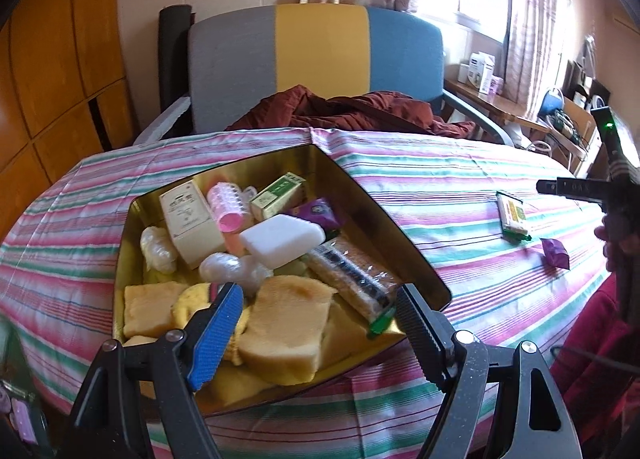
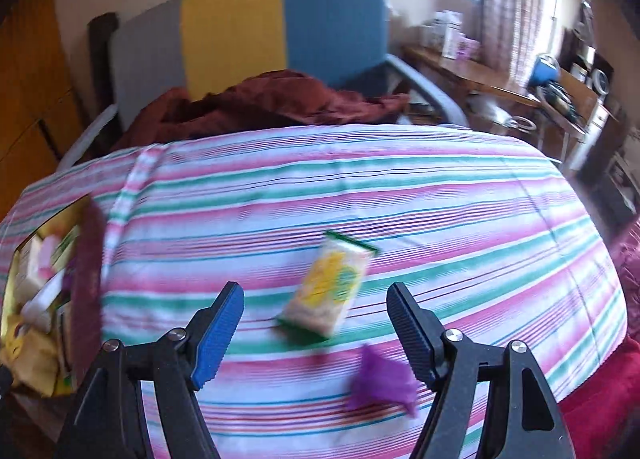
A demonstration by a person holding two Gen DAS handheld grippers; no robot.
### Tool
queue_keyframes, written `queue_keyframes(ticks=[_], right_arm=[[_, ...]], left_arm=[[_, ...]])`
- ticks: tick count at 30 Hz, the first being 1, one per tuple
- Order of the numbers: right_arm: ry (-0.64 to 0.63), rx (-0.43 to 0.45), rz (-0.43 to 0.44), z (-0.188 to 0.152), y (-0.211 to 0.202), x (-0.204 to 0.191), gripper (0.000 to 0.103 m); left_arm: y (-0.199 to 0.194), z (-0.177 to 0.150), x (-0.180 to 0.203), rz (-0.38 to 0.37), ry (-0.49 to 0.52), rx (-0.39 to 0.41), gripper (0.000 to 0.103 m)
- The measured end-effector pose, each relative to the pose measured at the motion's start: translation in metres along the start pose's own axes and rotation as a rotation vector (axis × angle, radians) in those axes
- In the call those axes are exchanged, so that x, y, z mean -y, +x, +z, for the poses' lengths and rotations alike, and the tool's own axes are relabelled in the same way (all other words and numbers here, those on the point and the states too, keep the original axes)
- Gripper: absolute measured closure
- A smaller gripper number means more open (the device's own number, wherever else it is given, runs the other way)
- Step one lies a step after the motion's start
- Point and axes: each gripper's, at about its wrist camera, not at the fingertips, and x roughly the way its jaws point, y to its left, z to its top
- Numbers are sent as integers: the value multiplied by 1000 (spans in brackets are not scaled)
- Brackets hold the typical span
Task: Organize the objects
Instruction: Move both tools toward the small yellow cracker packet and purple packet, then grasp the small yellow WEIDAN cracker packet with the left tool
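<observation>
Striped bedding is spreading beneath my tools: my left gripper [image 1: 320, 303] is hovering, jaws apart and empty, over the gold tin [image 1: 400, 219], while my right gripper [image 2: 316, 303] is hanging agape above the cracker packet [image 2: 330, 287] and purple wrapper [image 2: 380, 383].

The left wrist camera sits just behind the left tool [image 1: 320, 299], tilted down and looking across the tabletop [image 1: 420, 179] from close above the gold tin [image 1: 352, 183], which fills its lower middle. The right wrist camera rides behind the right tool [image 2: 316, 299], also angled down, close over bare striped cloth further to the right, its picture blurred. Both face the same way, toward the grey, yellow and blue chair [image 1: 320, 55]. They share the chair, the cracker packet [image 2: 328, 287], the purple wrapper [image 2: 380, 383] and the tin's edge.
</observation>
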Motion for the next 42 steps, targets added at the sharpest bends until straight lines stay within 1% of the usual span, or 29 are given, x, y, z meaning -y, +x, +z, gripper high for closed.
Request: queue_keyframes(ticks=[4,7,10,14,19,23,28,31,35,39,42], right_arm=[[105,-7,-49,2,15,38,28],[195,-33,-29,0,22,56,28],[229,-39,-8,0,24,61,28],[274,-68,34,-3,29,67,28],[334,-116,51,-8,38,77,28],[387,-167,32,-14,47,88,28],[462,-215,37,-21,54,102,28],[462,-243,30,-23,59,102,28],[424,-299,28,-24,67,95,28],[414,-315,13,-25,69,93,28],[393,-361,17,-29,76,88,28]], left_arm=[[3,7,14,-10,37,4,23],[6,12,25,-16,65,3,23],[10,17,37,-24,95,2,23],[17,24,52,-37,128,-3,23],[30,32,71,-54,172,-12,23],[38,38,86,-77,199,-15,23],[51,45,110,-114,238,-26,23],[58,48,121,-135,253,-34,23],[69,52,133,-153,267,-49,23],[83,58,141,-171,259,-76,23],[94,63,149,-190,264,-94,23]])
